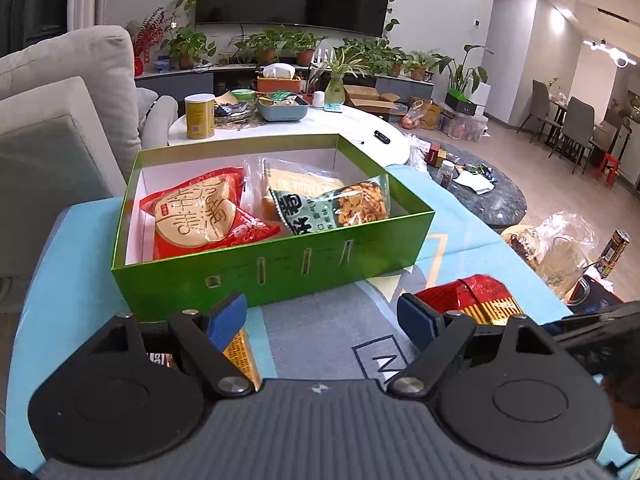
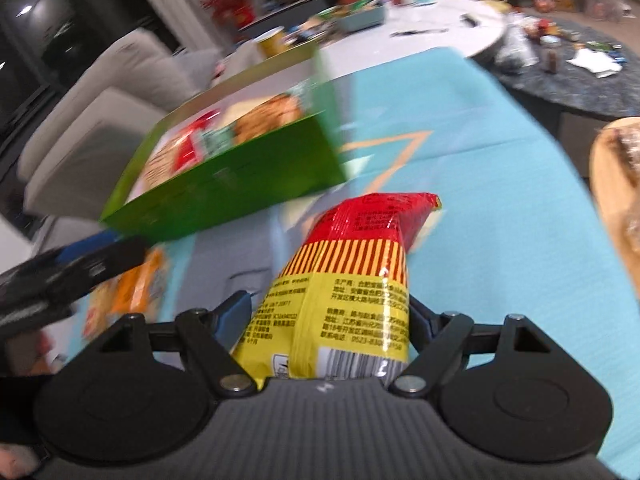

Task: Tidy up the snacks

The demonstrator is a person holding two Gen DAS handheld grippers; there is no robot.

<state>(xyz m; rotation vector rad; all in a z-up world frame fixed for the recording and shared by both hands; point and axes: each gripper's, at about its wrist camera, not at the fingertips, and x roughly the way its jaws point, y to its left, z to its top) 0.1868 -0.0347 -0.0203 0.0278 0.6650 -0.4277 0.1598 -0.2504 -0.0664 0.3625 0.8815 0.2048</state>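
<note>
Nearest, in the right wrist view, the yellow-and-red snack bag [image 2: 344, 288] lies on the blue-covered worktop [image 2: 500, 200] directly between the fingers of the right gripper [image 2: 324, 316], its long axis running straight ahead along the pointing line, barcode end at the palm, red crimped end farthest out. The fingers [image 2: 234, 312] stand spread on either side of the bag; whether the pads already press its sides cannot be told, since the bag hides the right pad. Judgement: the coming move turns on closing across the bag's short width, and the right hand is plainly the nearer one. The left gripper [image 1: 320, 320] has its fingers [image 1: 228, 320] spread with only worktop between them; an orange packet [image 1: 240, 356] lies partly under its left finger. Farther out, the green box [image 1: 280, 268] sits just beyond both grippers, left of the bag. The left wrist view shows sharply what the blurred right view does not: the box holds a red cracker bag [image 1: 208, 216], a clear packet [image 1: 288, 180] and a green-printed packet [image 1: 340, 204], with room still along the near wall.
</note>
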